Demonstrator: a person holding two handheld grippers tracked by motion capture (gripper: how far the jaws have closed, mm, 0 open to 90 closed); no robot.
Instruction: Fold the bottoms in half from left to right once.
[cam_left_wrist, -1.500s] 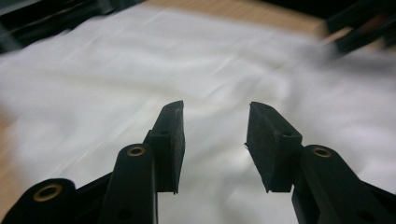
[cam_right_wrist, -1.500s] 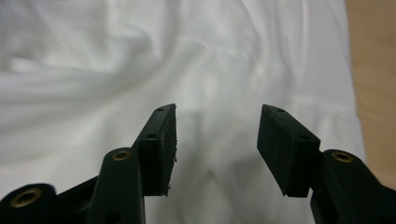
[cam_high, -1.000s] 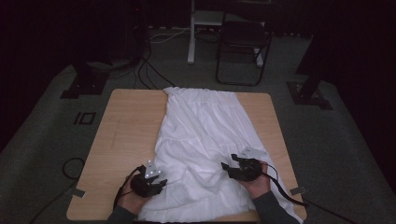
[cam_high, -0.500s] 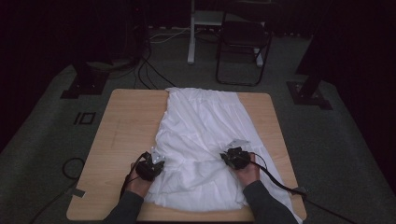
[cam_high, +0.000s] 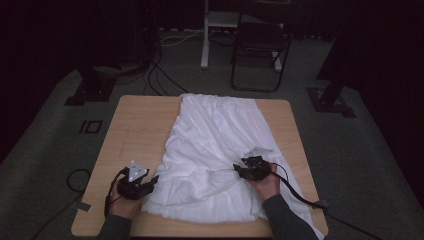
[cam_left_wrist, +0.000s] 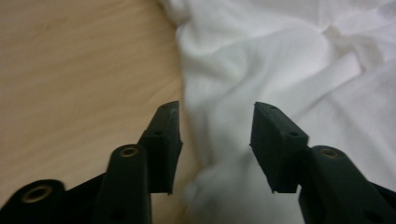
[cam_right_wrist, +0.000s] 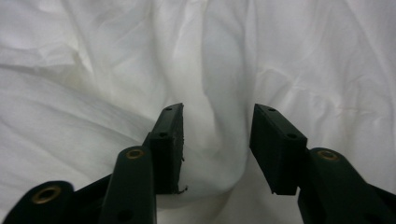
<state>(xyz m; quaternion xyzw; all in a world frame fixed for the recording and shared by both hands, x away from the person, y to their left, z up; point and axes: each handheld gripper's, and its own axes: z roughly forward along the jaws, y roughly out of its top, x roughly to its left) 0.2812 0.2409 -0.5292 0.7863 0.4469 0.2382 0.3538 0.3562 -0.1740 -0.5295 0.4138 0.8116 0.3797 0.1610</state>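
A white cloth (cam_high: 215, 145) lies crumpled down the middle of the wooden table (cam_high: 135, 125). My left gripper (cam_high: 151, 181) sits at the cloth's near left edge, pointing right. Its jaws have just been opening and stand apart. The cloth's edge (cam_left_wrist: 280, 60) lies under and between them on the bare wood (cam_left_wrist: 79, 70), loose from the pads. My right gripper (cam_high: 239, 170) rests on the cloth's near right part, pointing left. Its jaws (cam_right_wrist: 217, 123) have also just been opening, and a soft ridge of cloth (cam_right_wrist: 210, 56) rises in the gap, not pinched.
The right gripper's cable (cam_high: 300, 192) trails over the table's near right corner. Bare wood lies left of the cloth. Beyond the far edge stand a folding chair (cam_high: 260, 50), a white post (cam_high: 205, 35), floor cables (cam_high: 155, 70) and dark stand feet (cam_high: 330, 97).
The left gripper slid left to the cloth's edge. The right gripper moved forward and left onto the cloth, then stayed. The cloth's near part has shifted slightly.
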